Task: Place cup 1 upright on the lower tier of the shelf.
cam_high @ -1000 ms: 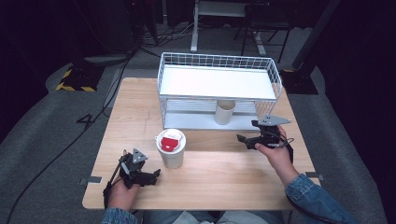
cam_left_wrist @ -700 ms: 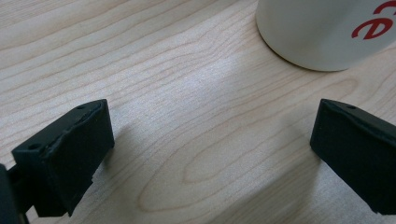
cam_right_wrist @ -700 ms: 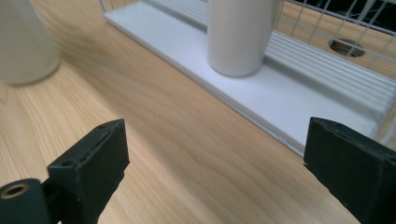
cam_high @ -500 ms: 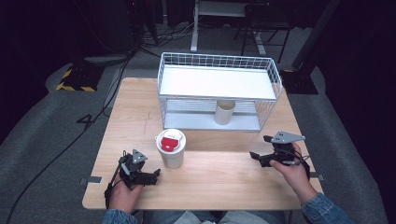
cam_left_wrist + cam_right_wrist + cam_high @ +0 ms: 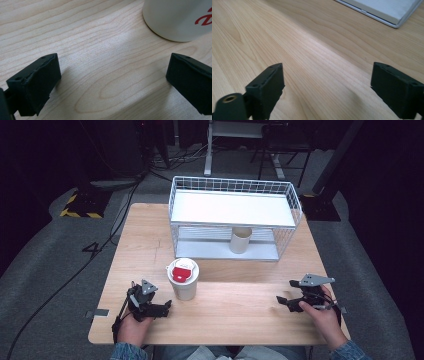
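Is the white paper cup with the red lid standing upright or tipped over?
Upright: the white paper cup with the red lid stands on its base on the wooden table, lid facing up.

Cup [image 5: 180, 18] cropped by frame edge, red print partly cut off, unreadable

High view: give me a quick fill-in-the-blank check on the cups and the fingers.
1. The lid of the white cup near the left gripper is ____.
2. The lidless paper cup stands on the ____ shelf of the wire rack.
3. Between the fingers of the right gripper lies only bare ____.

Missing words: red; lower; table
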Motion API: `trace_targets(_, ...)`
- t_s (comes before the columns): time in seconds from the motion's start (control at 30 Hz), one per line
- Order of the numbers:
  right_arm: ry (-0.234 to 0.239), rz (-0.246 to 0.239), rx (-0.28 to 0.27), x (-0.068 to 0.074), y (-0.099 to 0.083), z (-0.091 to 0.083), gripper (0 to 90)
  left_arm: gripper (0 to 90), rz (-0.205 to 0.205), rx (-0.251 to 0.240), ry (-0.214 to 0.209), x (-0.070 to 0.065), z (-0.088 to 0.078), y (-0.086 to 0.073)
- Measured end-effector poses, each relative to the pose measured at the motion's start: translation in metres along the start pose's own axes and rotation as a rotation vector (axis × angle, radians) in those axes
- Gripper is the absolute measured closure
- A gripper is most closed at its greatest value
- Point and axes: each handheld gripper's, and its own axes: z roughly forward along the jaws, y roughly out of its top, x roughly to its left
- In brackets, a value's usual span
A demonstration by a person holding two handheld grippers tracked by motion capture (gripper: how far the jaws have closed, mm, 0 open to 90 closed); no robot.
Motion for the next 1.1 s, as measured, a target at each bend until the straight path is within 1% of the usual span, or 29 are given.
trace_targets(0.1, -0.013, -0.01, 0.015, 0.0, -0.005, -0.001, 14.4, 0.1, -0.001, -0.001, 0.0, 0.0, 0.0, 0.0)
trace_targets(0.13, -0.019, -0.006, 0.031, -0.001, -0.01, -0.002, 14.8, 0.1, -0.002, -0.001, 0.0, 0.0, 0.0, 0.0)
trace_targets(0.2, -0.01, 0.01, 0.04, -0.002, -0.014, -0.003, 14.8, 0.1, 0.002, 0.0, 0.001, 0.0, 0.0, 0.0)
trace_targets(0.27, -0.017, 0.02, 0.04, -0.003, -0.017, -0.005, 14.8, 0.1, 0.002, 0.001, -0.002, -0.001, 0.0, 0.0)
trace_targets(0.4, -0.03, 0.021, 0.049, -0.003, -0.021, -0.006, 14.8, 0.1, 0.015, 0.001, -0.012, -0.002, 0.0, 0.0)
trace_targets(0.47, -0.037, 0.025, 0.049, -0.004, -0.023, -0.006, 14.8, 0.1, 0.028, 0.0, -0.022, -0.002, 0.0, 0.0)
trace_targets(0.5, -0.043, 0.023, 0.053, -0.004, -0.023, -0.006, 14.8, 0.1, 0.026, 0.0, -0.026, -0.002, 0.0, 0.0)
trace_targets(0.63, -0.059, 0.005, 0.06, -0.003, -0.025, -0.005, 14.4, 0.2, 0.035, 0.001, -0.032, -0.001, -0.001, -0.001)
trace_targets(0.77, -0.067, 0.005, 0.053, -0.003, -0.026, -0.003, 11.3, 0.2, 0.052, 0.002, -0.047, 0.0, -0.001, -0.002)
trace_targets(0.87, -0.067, 0.007, 0.054, -0.003, -0.026, -0.003, 10.5, 0.2, 0.054, 0.001, -0.049, 0.0, -0.001, -0.002)
trace_targets(0.93, -0.072, 0.014, 0.056, -0.003, -0.025, -0.002, 8.1, 0.2, 0.059, 0.003, -0.047, 0.0, -0.001, -0.001)
trace_targets(1.1, -0.073, 0.014, 0.062, -0.003, -0.025, -0.002, 6.6, 0.1, 0.057, 0.007, -0.052, 0.0, -0.002, -0.001)
